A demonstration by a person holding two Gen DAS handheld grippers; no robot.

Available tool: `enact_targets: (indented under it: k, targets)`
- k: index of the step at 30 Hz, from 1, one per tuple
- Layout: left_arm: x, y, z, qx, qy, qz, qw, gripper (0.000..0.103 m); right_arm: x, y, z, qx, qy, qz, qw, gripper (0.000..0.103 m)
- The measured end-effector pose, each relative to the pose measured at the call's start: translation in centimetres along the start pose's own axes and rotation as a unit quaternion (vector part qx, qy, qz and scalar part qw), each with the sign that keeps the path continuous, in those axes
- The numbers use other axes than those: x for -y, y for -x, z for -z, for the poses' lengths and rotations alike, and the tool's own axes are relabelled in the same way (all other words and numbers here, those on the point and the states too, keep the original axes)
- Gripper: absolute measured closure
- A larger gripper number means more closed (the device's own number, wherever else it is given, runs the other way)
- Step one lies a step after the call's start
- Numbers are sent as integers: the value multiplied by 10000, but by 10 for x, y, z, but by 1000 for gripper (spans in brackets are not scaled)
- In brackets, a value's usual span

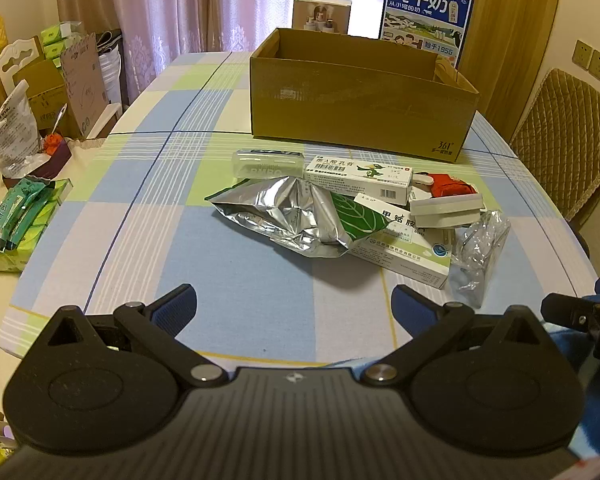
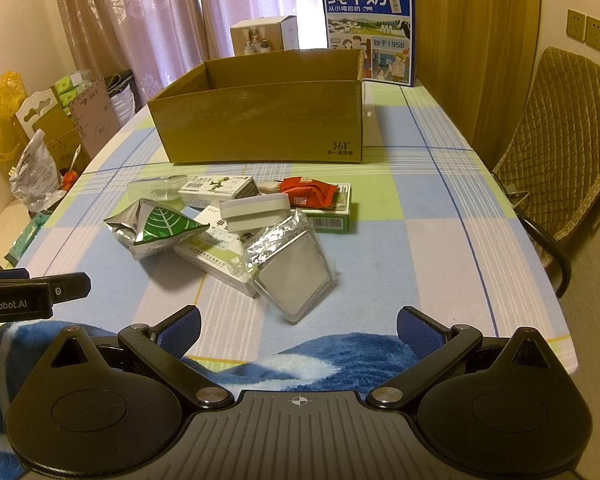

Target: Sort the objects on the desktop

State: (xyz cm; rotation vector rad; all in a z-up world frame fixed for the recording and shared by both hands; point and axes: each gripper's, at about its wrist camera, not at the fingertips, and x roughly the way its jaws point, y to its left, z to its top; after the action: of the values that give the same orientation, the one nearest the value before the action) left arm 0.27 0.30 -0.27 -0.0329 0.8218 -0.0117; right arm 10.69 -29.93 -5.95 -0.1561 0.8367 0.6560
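Desktop objects (image 2: 236, 228) lie heaped mid-table (image 2: 440, 248), ahead of both grippers and before a cardboard box (image 2: 260, 120) marked "361°". Right gripper (image 2: 299, 334) and left gripper (image 1: 294, 308) have jaws spread, empty. Nearest the right: a clear packet (image 2: 294, 268). Behind stands a "1956" milk carton (image 2: 368, 28).
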Motion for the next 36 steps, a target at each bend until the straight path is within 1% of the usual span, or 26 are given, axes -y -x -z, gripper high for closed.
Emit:
enact_targets:
  k: [16,22,26,28,31,34,36]
  targets:
    - [-1,0,0,-3,13,8,10000,1,1,1,-1,-5,-19,-38,10000,2]
    - [0,1,2,-12,137,43,9999,1,7,-1,-6,-157,-164,-266,9994,2]
    - [-3,1,1,-68,255,194,9995,1,10,0,-12,-326,-142,-520,9980,2]
    - [-5,1,-1,-119,294,287,9991,1,9,-3,-17,-416,64,-605,9973,2]
    - [-6,1,-4,-193,245,467,9984,1,3,-4,-24,-422,524,-570,9961,2]
    - [-5,0,-9,-228,-3,621,9978,1,-4,-8,-31,-345,1258,-380,9907,2]
    - [-6,-2,-12,-240,-252,611,9975,1,-7,-14,-35,-353,1756,-291,9834,2]
